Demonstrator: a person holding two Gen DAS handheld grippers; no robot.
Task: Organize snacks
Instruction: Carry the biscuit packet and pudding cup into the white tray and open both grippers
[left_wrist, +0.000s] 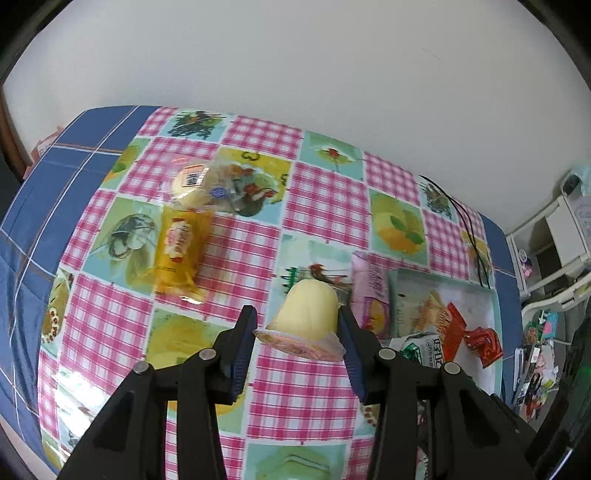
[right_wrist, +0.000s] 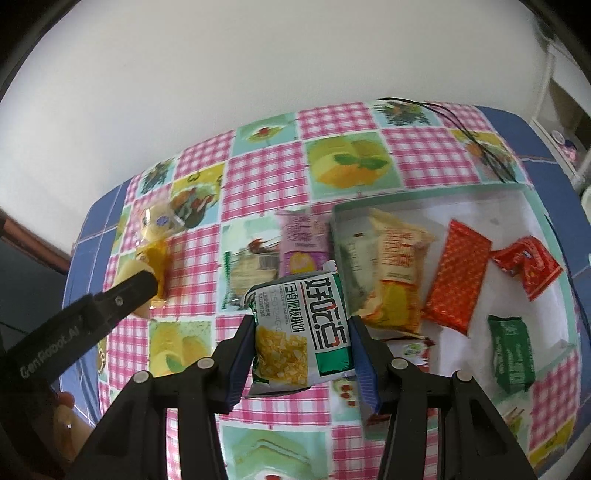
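Observation:
My left gripper (left_wrist: 297, 332) is shut on a pale yellow pudding cup (left_wrist: 306, 314), held tilted above the checked tablecloth (left_wrist: 317, 199). In the right wrist view my right gripper (right_wrist: 303, 347) is shut on a green and white snack packet (right_wrist: 301, 332), lifted off the table just left of a white tray (right_wrist: 480, 192). Inside the tray lie a yellow packet (right_wrist: 397, 273), an orange packet (right_wrist: 456, 280), a red packet (right_wrist: 528, 267) and a green packet (right_wrist: 511, 354). One black finger of the left gripper (right_wrist: 140, 286) shows at the left of that view.
A clear bag with a round cake (left_wrist: 195, 184) and an orange-yellow packet (left_wrist: 181, 251) lie at the table's far left. A lilac packet (right_wrist: 303, 236) and a clear cracker packet (right_wrist: 255, 266) rest beside the tray. A black cable (left_wrist: 469, 229) crosses the far right corner.

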